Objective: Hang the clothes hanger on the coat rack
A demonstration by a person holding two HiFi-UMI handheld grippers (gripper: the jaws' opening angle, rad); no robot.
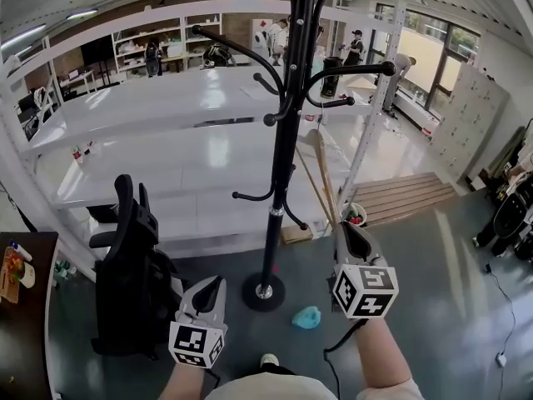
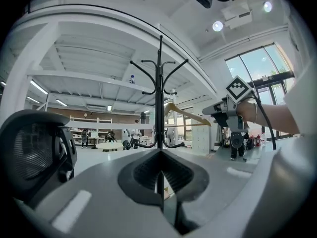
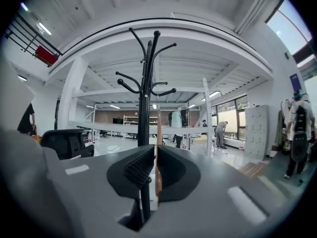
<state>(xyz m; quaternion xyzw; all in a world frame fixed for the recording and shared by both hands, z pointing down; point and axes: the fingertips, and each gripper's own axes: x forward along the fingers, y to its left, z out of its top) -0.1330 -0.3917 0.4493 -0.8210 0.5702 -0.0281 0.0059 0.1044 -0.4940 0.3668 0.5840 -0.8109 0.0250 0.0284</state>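
- Our right gripper [image 1: 347, 233] clamps the wooden hanger [image 1: 325, 177] beside the coat rack [image 1: 283, 148].
- Our left gripper [image 1: 211, 290] has its jaws together, empty.
- A small bucket [image 1: 363, 212] holds something red.

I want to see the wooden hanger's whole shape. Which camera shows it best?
The left gripper view: the hanger shows side-on, sloped arm and bar visible. The head view shows it narrow and slanted beyond the right claw. The right gripper view shows only a thin wooden edge pinched in that claw.
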